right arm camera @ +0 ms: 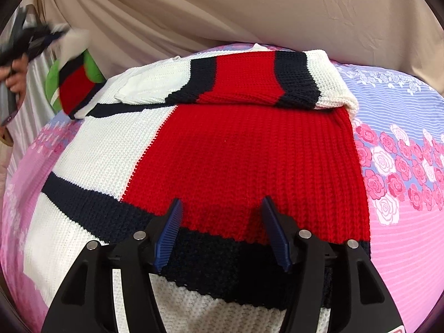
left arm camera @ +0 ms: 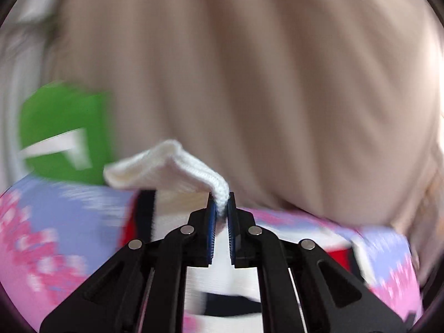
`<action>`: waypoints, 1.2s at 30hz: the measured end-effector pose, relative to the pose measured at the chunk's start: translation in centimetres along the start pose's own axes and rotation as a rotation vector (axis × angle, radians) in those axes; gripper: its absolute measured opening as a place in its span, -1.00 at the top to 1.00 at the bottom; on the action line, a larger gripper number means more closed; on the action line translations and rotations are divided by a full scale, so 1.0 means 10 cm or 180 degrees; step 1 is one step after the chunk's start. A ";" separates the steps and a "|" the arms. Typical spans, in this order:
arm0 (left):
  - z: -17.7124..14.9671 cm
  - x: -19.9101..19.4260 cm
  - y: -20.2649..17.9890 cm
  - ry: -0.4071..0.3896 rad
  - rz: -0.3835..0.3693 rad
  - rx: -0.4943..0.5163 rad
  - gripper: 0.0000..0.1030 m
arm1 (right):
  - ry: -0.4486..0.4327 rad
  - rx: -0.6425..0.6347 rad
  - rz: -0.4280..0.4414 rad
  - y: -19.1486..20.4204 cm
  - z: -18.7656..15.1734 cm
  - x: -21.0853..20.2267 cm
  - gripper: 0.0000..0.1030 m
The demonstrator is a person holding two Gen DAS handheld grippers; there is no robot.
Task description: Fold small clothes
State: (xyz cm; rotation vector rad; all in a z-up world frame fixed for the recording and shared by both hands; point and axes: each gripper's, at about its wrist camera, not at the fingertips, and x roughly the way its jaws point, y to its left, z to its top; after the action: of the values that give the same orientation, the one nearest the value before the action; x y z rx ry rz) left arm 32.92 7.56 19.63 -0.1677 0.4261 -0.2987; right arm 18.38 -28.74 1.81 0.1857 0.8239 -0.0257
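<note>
Right wrist view looks down over a knitted sweater (right arm camera: 222, 152) spread flat on a bed, its body a big red block edged by white panels and dark navy stripes. One sleeve (right arm camera: 244, 79) is folded across the top of the body, lying flat with its white cuff hanging just past the red part toward the flowered sheet (right arm camera: 396, 166). The right gripper (right arm camera: 222, 216) hovers low over the hem end, its blue-padded fingers (right arm camera: 169, 233) spread wide apart with nothing between them, the navy band of the hem just beneath.

Far off at the upper left of that view the left gripper (right arm camera: 36, 40) is raised above the bed, blurred, with the other sleeve (right arm camera: 75, 86) hanging from it, red and navy bands showing and the white cuff at the top. A hand (right arm camera: 14, 80) shows behind it.

From the left wrist view, the left gripper (left arm camera: 221, 211) has its fingers (left arm camera: 212, 230) pinched tight on the white ribbed cuff (left arm camera: 166, 166), which bunches out ahead and to the left. Beneath it lie the white, red and navy knit and the pink and lilac sheet. A green thing (left arm camera: 63, 130) with white marks sits at the left, too blurred to make out. Beige cloth (left arm camera: 249, 69) in folds fills the background of both views.
</note>
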 end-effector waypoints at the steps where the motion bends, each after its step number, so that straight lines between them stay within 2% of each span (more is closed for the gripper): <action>1: -0.11 0.09 -0.39 0.0062 -0.0134 0.0154 0.86 | -0.0005 0.0020 0.0023 -0.01 0.00 -0.01 -0.13; 4: -0.63 0.49 -1.32 0.0454 -0.0507 0.0469 0.70 | -0.0013 0.0062 0.0089 -0.04 0.00 -0.02 -0.19; 6: -1.08 0.79 -1.69 0.0775 -0.0581 0.0580 0.15 | -0.0030 0.0095 0.0119 -0.06 0.00 -0.03 -0.25; 9: -1.51 1.06 -1.84 0.1007 -0.0513 0.0723 0.13 | -0.0061 0.0175 0.0228 -0.12 0.00 -0.06 -0.30; 12: -1.62 0.96 -1.69 0.0979 -0.0436 0.0696 0.11 | -0.0039 0.0275 0.0351 -0.18 0.01 -0.05 -0.32; 16: -1.61 0.72 -1.14 0.0891 -0.0276 0.0452 -0.05 | -0.0018 0.0358 0.0401 -0.22 0.03 -0.03 -0.32; 21: -1.59 0.52 -0.34 0.0877 0.0012 0.0034 -0.10 | -0.0113 0.0314 0.0170 -0.17 0.14 -0.09 -0.33; 24: -1.58 0.56 0.02 0.0922 0.0159 -0.0156 -0.10 | -0.0135 0.0188 0.0171 -0.12 0.42 -0.07 -0.33; 28: -1.63 0.65 0.35 0.0970 -0.0004 -0.0712 -0.10 | -0.0170 0.0201 0.0210 -0.14 0.99 0.16 -0.33; 31: -1.69 0.64 0.45 0.0955 -0.0113 -0.0846 -0.10 | -0.0173 0.0326 0.0234 -0.23 1.26 0.44 -0.33; 36: -1.71 0.54 0.53 0.0776 -0.0164 -0.1004 -0.10 | 0.0000 0.0660 0.0286 -0.39 1.34 0.90 -0.33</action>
State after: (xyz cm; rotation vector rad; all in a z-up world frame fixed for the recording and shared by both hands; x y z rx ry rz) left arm 31.60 9.22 1.09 -0.4539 0.7109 -0.3026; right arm 33.89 -34.44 3.58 0.4180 0.8117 -0.0267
